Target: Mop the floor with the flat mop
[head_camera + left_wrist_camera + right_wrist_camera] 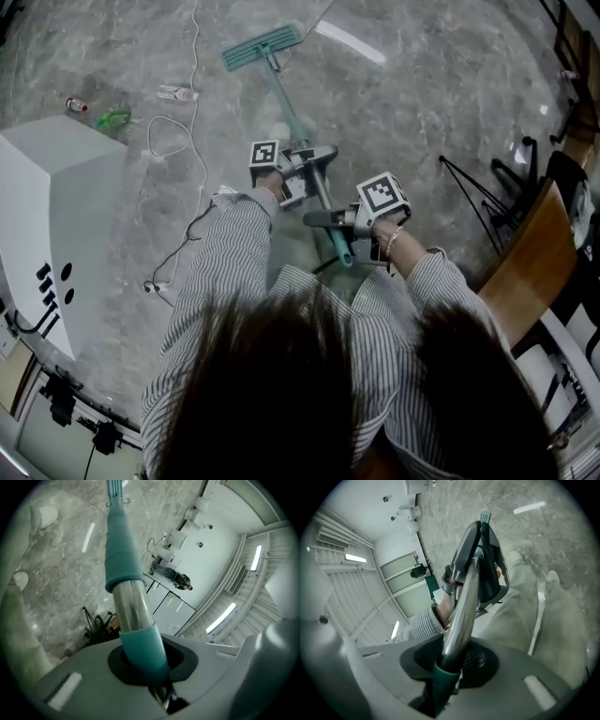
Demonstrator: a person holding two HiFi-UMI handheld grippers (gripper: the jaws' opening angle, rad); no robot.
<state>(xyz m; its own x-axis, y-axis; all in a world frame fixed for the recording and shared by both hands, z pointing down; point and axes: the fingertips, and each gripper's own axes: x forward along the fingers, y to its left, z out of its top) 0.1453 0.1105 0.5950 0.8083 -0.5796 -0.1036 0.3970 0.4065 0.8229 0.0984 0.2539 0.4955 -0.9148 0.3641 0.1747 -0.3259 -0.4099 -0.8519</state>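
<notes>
The flat mop's teal head (262, 47) lies on the grey marble floor ahead, and its pole (286, 103) slants back toward me. My left gripper (314, 167) is shut on the pole's metal section, higher up the shaft. In the left gripper view the jaws (150, 667) clamp a teal sleeve of the pole (130, 606). My right gripper (325, 218) is shut on the pole close to its teal end (343, 253). The right gripper view shows the shiny pole (461, 611) rising from that gripper (447, 672) to the left gripper (480, 566) beyond.
A white cabinet (47, 216) stands at the left, with a white cable (178, 141) trailing over the floor beside it. Bottles (176, 93) and a green scrap (112, 118) lie near the far left. A black tripod (487, 192) and a wooden chair (530, 262) are on the right.
</notes>
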